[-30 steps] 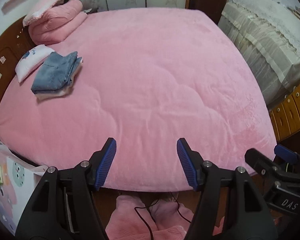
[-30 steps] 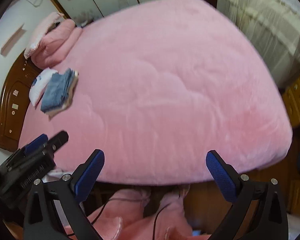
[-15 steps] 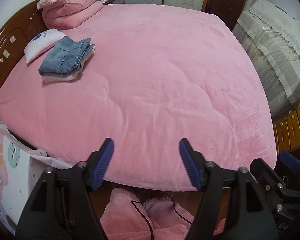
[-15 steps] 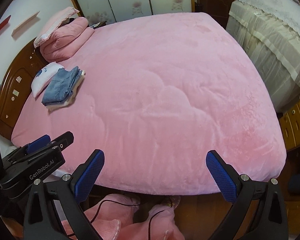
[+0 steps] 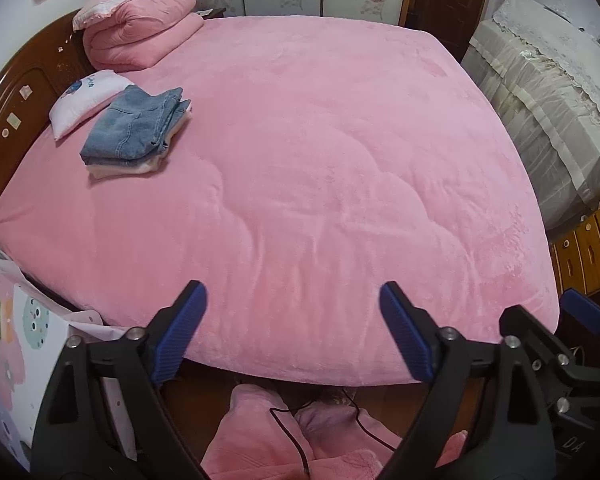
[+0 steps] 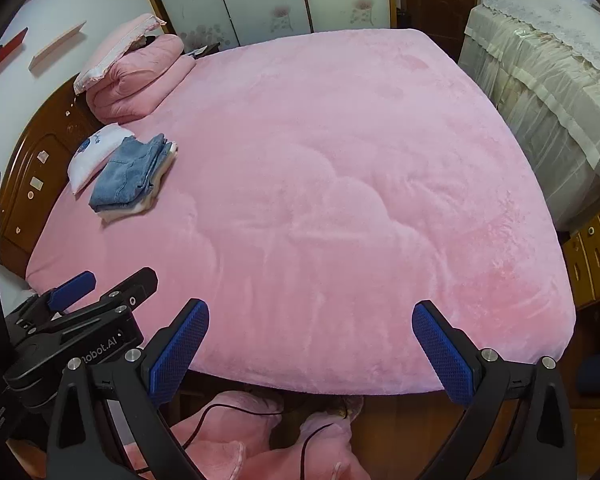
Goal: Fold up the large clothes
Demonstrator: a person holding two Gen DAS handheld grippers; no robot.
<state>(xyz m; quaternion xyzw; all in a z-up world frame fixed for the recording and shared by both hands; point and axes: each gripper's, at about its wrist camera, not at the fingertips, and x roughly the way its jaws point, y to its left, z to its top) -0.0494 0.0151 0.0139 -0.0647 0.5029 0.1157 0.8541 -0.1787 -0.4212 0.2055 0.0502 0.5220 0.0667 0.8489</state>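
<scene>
Both views had steadied and tipped toward the headboard since the earlier frames. Left gripper [image 5: 292,334] and right gripper [image 6: 310,350] hung over the bed's [image 5: 340,184] foot edge, jaws spread wide, holding nothing. Folded jeans [image 5: 134,126] lay stacked on pale clothes beside the white pillow [image 5: 80,98], near the headboard [image 5: 16,104].

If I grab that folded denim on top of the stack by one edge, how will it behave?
The folded denim would likely go floppy and unfold, since its layers lie loose with open edges showing. It looks thick, so probably heavy for its size. It rests on a pale garment, which may drag along.
</scene>
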